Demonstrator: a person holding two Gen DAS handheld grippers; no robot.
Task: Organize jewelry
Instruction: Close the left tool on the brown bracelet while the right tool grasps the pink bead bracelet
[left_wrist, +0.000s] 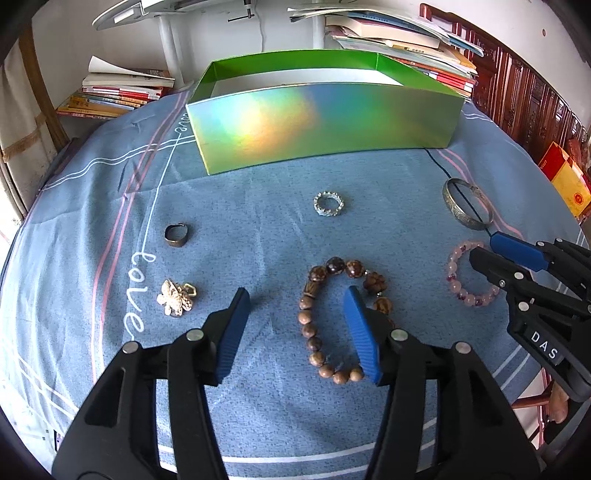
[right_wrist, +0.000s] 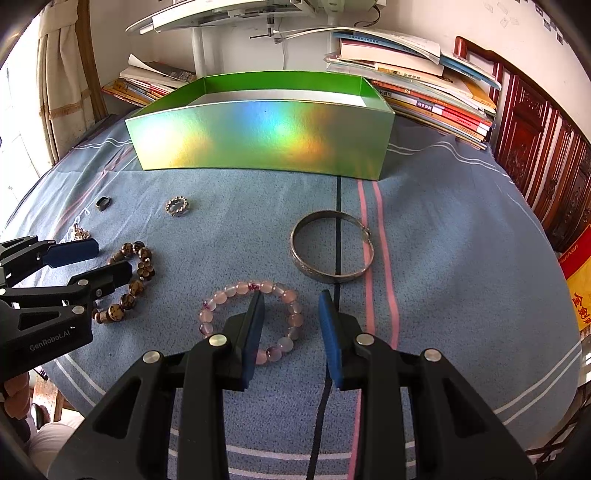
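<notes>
Left gripper (left_wrist: 297, 325): hovering low over the blue cloth (left_wrist: 258, 221), jaws standing wide apart and gripping nothing; its right pad is lying over the rim of the brown bead bracelet (left_wrist: 334, 317).
Right gripper (right_wrist: 291, 325): also gaping, holding nothing; its left pad is sitting inside the loop of the pink bead bracelet (right_wrist: 255, 317), the right pad outside it.
Silver bangle (right_wrist: 331, 246): lying flat just beyond the pink bracelet, well short of the box.
Small pieces: a crystal ring (left_wrist: 328, 203), a dark band ring (left_wrist: 176, 234) and a flower brooch (left_wrist: 176, 297) are resting apart on the cloth.
Box (left_wrist: 325, 122): the iridescent green box is sitting open at the far side of the cloth.
Backdrop: book stacks (right_wrist: 424, 92) are leaning behind the box.
</notes>
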